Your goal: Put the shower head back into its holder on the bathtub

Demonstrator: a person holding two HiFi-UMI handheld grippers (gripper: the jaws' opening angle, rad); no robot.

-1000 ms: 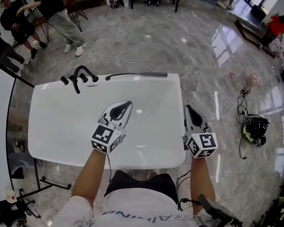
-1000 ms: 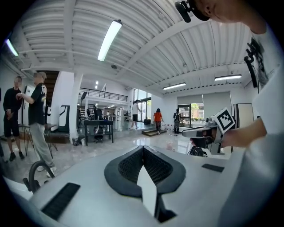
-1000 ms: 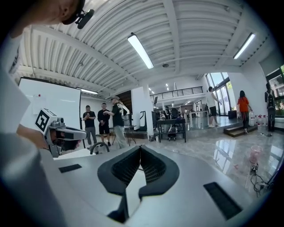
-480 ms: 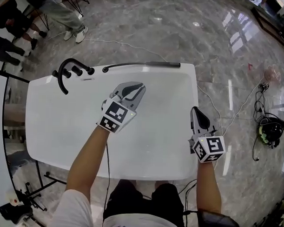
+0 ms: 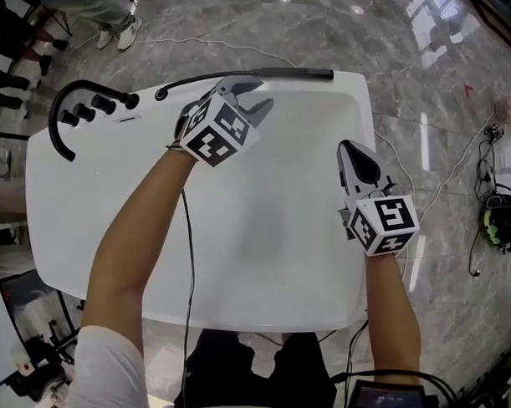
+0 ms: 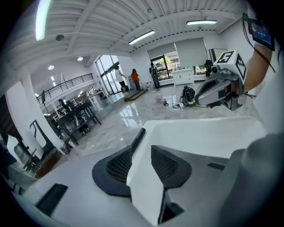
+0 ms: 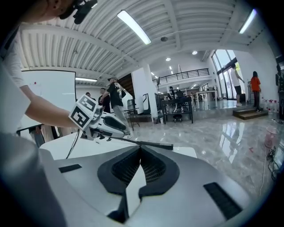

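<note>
A curved black faucet [image 5: 54, 121] and knobs [image 5: 85, 111] crowd the white bathtub's [image 5: 262, 241] far rim. The slim black shower head [image 5: 302, 73] lies along that rim, just ahead of the left tongs [image 5: 259, 92]. Their jaws, just opening, stand spread and pinch nothing. The right tongs [image 5: 348, 148], pressed together, hover near the tub's right edge.

Bright, glare on floor [image 5: 429, 29], fisheye edges

Bathtub basin [image 5: 262, 241] open, faucet [image 5: 54, 117] far-left, shower head [image 5: 302, 73] lining far rim
</note>
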